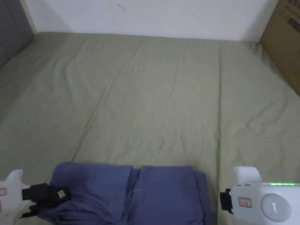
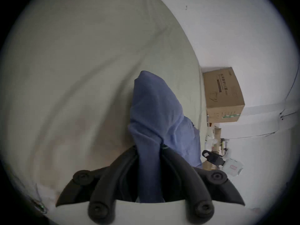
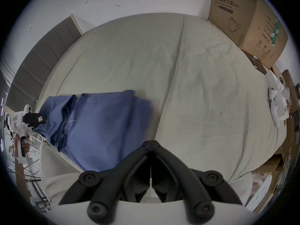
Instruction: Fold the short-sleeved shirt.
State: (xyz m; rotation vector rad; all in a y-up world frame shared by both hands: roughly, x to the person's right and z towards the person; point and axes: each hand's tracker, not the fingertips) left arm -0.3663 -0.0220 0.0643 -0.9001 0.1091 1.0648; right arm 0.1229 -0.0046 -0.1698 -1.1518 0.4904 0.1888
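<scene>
lies near the front edge of the bed, the shirt, blue, already doubled into a rough block with a seam line down its middle. sits well apart from the box at the bed's far right corner, so plenty of bare sheet beyond the shirt for a further fold.

pinches the shirt's left edge, the left gripper; in the left gripper view the jaws press from both sides on a bunched strip of blue cloth running up between them. probably held so to lift or carry that side over the rest; the left part of the shirt looks creased and gathered toward the grip, the right part flatter.

hangs just beside the shirt's right edge, the right gripper, not touching the cloth. in the right gripper view its jaws meet tip to tip with nothing between them, pressed together and empty, above the sheet next to the shirt. likely parked there to leave the flat side undisturbed while the left side is handled.

seems a late stage: sleeves tucked out of sight, a tidy-up or last fold left. risk judged: pulling the gathered left edge could drag the whole block askew.
</scene>
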